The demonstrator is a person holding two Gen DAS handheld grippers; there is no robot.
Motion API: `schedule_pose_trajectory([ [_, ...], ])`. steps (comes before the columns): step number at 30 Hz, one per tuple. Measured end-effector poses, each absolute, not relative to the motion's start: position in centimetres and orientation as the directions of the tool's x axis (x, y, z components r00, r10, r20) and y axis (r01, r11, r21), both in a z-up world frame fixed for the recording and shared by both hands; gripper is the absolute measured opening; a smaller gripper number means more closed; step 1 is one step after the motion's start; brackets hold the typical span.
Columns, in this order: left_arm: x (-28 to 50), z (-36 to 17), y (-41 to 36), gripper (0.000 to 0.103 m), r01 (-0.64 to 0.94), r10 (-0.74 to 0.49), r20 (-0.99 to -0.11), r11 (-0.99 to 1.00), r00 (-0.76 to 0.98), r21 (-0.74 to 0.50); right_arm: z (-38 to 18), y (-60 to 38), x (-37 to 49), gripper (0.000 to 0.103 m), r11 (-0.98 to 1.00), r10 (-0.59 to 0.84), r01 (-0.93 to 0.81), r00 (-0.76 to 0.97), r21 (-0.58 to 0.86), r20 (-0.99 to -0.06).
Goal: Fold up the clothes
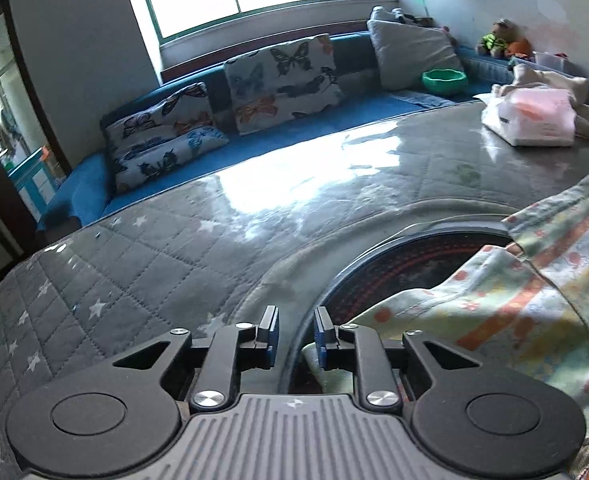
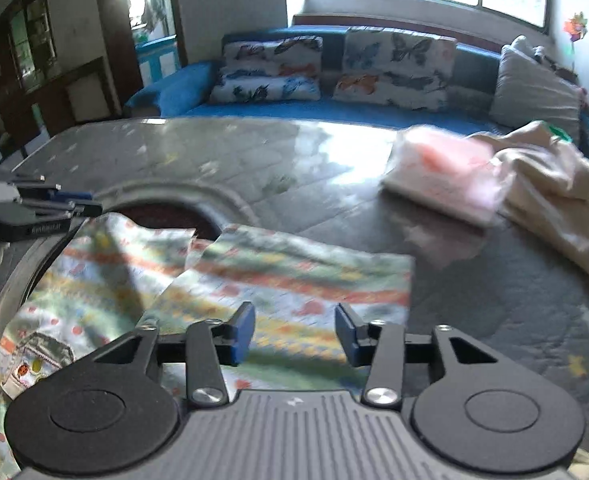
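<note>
Right tongs point(image 2: 294, 334) parted, striped garment point(image 2: 286, 280) rumpled

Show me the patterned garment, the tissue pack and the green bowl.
Patterned garment point(image 2: 294, 276): right wrist view, on the folded top layer.
Tissue pack point(image 1: 534, 120): left wrist view, on its pink top face.
Green bowl point(image 1: 444, 82): left wrist view, on its outer wall.

Your right gripper point(image 2: 294, 334) hangs with jaws apart over the patterned garment point(image 2: 278, 276) at the table's point(image 2: 254, 160) near edge; tissue pack point(image 2: 442, 176) and cream cloth point(image 2: 550, 192) lie far right.
</note>
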State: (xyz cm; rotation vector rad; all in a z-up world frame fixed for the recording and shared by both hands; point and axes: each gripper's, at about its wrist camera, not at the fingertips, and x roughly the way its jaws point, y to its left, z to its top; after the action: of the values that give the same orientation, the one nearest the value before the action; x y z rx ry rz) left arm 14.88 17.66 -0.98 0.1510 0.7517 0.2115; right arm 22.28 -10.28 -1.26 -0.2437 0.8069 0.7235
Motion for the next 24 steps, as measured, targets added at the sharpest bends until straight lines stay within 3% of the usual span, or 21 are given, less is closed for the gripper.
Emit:
schedule_pose_trajectory([
  [6,10.9,0.8,18.5,0.039,-0.177,0.244,-0.645,0.970,0.724,0.168,-2.6,-8.2,21.7,0.065,0.722,0.470,-0.692,0.475,0.014,-0.744],
  [10,6.6,2.0,19.7,0.046,-0.233,0.260,-0.639,0.964,0.724,0.129,-3.0,-7.2,21.2,0.068,0.713,0.449,-0.700,0.504,-0.044,-0.738],
  [24,-9.5,1.6,22.4,0.055,-0.468,0.415,-0.663,0.877,0.623,0.108,-1.1,-12.3,13.3,0.089,0.677,0.500,-0.736,0.473,-0.014,-0.726],
])
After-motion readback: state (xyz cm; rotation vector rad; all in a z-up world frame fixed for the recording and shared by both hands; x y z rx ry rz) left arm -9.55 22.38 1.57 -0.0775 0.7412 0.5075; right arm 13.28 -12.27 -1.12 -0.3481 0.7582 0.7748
